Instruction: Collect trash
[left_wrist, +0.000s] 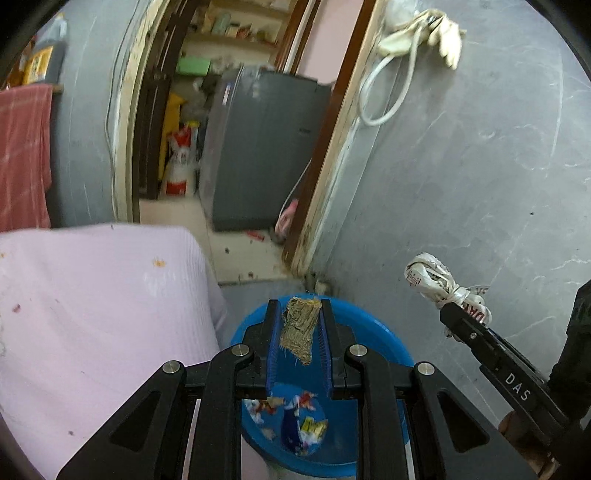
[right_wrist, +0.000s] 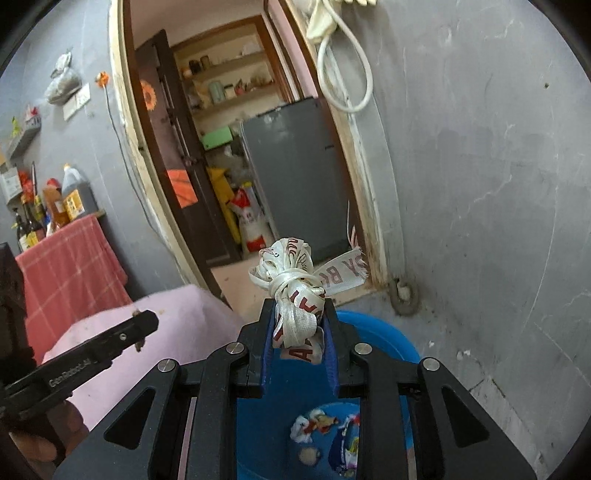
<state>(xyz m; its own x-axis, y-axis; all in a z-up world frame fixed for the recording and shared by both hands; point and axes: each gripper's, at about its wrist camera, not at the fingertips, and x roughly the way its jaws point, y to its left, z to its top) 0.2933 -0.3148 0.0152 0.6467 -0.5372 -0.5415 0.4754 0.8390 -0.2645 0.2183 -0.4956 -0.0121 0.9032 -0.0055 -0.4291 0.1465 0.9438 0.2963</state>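
Left tongs (left_wrist: 299, 328) pinch a frayed brown scrap (left_wrist: 300, 328) above the blue bin (left_wrist: 373, 328); right tongs (right_wrist: 298, 325) clamp a knotted white ribbon (right_wrist: 291, 291) over its rim. Pink-covered tabletop (left_wrist: 92, 314) abuts the bin's left; wrappers (left_wrist: 295, 417) lie inside

The blue bin (left_wrist: 369, 332) looks like smooth, glossy plastic, and the pink table cover (left_wrist: 92, 314) like matt ribbed cloth. The brown scrap (left_wrist: 300, 328) seems rough and fibrous, perhaps coarse sacking, while the knotted white ribbon (right_wrist: 295, 295) is shiny woven fabric.
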